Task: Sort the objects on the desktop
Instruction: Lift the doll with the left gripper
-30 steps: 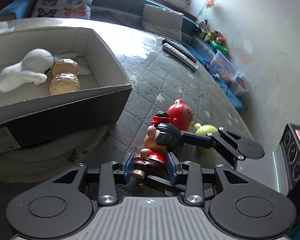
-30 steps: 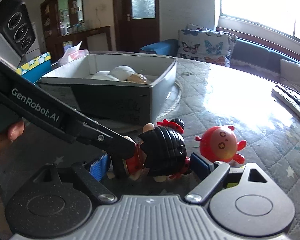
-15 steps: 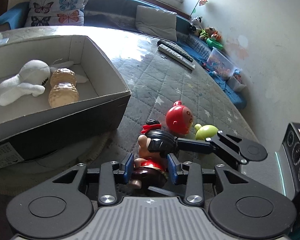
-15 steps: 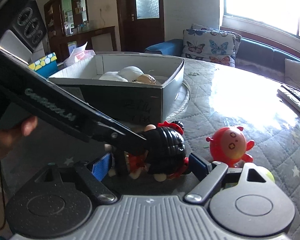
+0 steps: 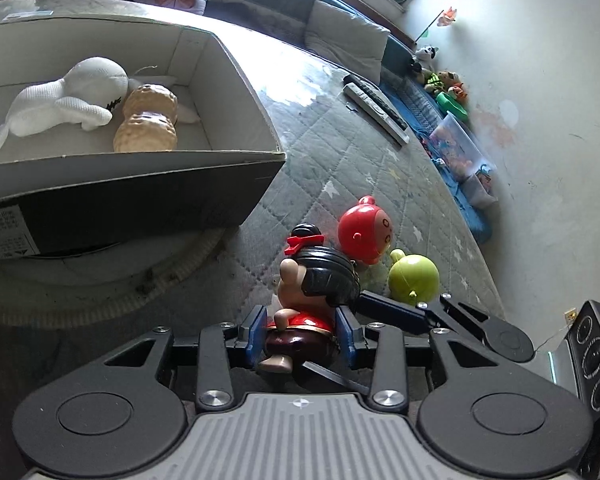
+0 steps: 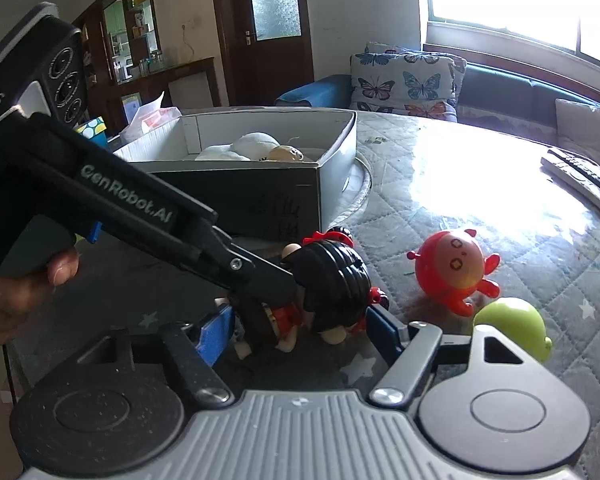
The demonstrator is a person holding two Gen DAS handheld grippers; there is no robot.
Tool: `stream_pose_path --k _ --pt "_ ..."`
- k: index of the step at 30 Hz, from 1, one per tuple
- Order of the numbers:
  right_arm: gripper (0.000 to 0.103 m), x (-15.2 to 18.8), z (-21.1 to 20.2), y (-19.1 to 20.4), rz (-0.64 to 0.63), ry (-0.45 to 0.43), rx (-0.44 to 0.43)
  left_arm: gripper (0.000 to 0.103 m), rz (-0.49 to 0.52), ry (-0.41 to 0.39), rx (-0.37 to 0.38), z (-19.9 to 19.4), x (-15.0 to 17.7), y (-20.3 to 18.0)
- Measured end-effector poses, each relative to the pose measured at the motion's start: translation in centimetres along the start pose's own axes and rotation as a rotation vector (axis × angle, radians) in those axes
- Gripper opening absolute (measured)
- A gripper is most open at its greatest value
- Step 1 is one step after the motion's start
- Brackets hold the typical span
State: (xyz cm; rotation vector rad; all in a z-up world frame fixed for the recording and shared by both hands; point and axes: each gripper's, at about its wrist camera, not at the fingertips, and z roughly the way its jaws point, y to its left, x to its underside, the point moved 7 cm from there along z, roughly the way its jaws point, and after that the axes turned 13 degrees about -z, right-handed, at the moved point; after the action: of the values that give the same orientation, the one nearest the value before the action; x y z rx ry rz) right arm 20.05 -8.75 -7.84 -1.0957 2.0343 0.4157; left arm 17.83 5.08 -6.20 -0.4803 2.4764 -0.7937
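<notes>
My left gripper (image 5: 302, 338) is shut on the body of a doll with black hair and a red dress (image 5: 316, 280). The same doll (image 6: 332, 280) shows in the right wrist view, held by the left gripper's fingers (image 6: 260, 276). My right gripper (image 6: 300, 330) is open, its blue pads on either side of the doll without touching it. A red round toy (image 5: 364, 234) and a green round toy (image 5: 414, 278) lie on the table just right of the doll. An open cardboard box (image 5: 220, 168) at the left holds a white plush (image 5: 72, 96) and a tan peanut toy (image 5: 148, 120).
The table has a grey quilted cover (image 5: 340, 152). Two remote controls (image 5: 374, 108) lie at its far side. A sofa with butterfly cushions (image 6: 404, 80) stands behind the table. The box rests on a round white mat (image 5: 100, 280).
The left gripper has lifted with the doll and the box sits nearer in its view. The right gripper's pads have drawn apart from the doll and it has backed off slightly.
</notes>
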Motion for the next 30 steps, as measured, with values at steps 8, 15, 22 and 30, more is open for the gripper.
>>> stream_pose_path --k 8,15,22,30 --pt "0.072 -0.4 -1.0 -0.2 0.05 -0.028 -0.041 0.04 0.018 -0.019 0.003 -0.3 -0.4 0.0" --pt "0.073 -0.5 -0.4 -0.2 0.045 -0.018 -0.04 0.04 0.053 -0.012 0.018 0.0 -0.7 -0.7" --pt "0.083 -0.3 0.2 -0.3 0.05 -0.009 -0.024 0.043 0.012 0.007 0.056 0.5 -0.5 -0.1" --pt "0.084 0.0 0.5 0.2 0.044 -0.003 -0.045 0.047 -0.046 0.023 0.09 0.8 -0.5 0.4"
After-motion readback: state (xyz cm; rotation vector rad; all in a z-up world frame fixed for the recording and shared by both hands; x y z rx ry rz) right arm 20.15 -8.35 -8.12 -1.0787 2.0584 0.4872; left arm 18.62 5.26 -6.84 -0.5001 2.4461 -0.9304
